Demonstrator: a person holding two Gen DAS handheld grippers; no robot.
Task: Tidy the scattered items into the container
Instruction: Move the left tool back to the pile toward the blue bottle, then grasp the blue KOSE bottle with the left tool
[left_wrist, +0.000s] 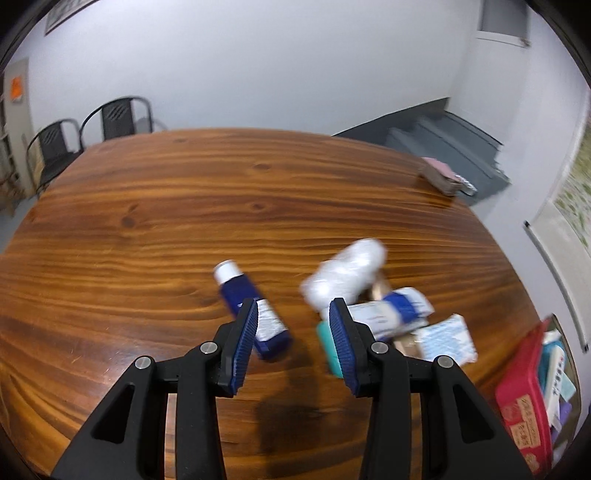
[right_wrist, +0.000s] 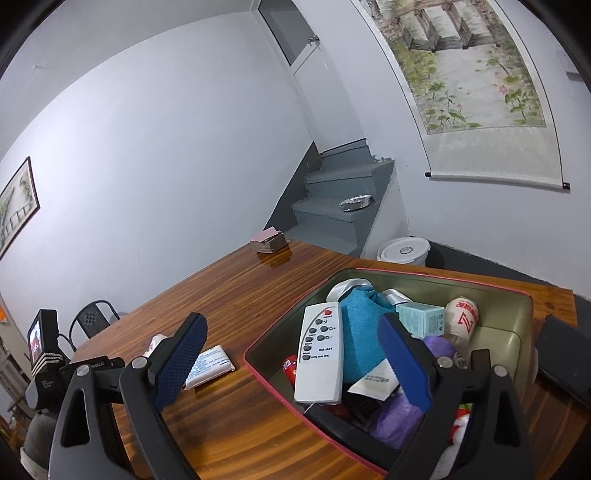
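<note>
Left wrist view: left gripper (left_wrist: 291, 328) w/ jaws apart, nothing between the pads, hanging over the wooden table (left_wrist: 155, 206). Blue bottle (left_wrist: 255, 314) w/ white cap lies on its side just under the left pad. Right of it a loose pile: clear plastic-wrapped bundle (left_wrist: 345, 275), blue-and-white packet (left_wrist: 395, 308), white tissue pack (left_wrist: 447, 338), teal item (left_wrist: 327, 343) partly behind the right pad. Frame is blurred, so pile contents are approx. Red container (left_wrist: 521, 398) at far right edge, well apart from the pile.

Right wrist view: right gripper (right_wrist: 291, 362) also spread wide, empty, poised above the container's near rim (right_wrist: 273, 384). Inside: white remote (right_wrist: 317, 354), teal cloth (right_wrist: 360, 332), small box, purple bits; already fairly full. Tissue pack (right_wrist: 208, 369) on table just beside the container. Card stack (right_wrist: 267, 240) at far table edge.

Handling, est.: bottle is rigid, smooth, round, prob. light; may roll or slip. Best to take it across the mid-body on the label, pads square to its long axis. Wrapped bundle is soft, crinkly, slippery; pinch at its centre. Tissue pack squashes; grip across the short side.
</note>
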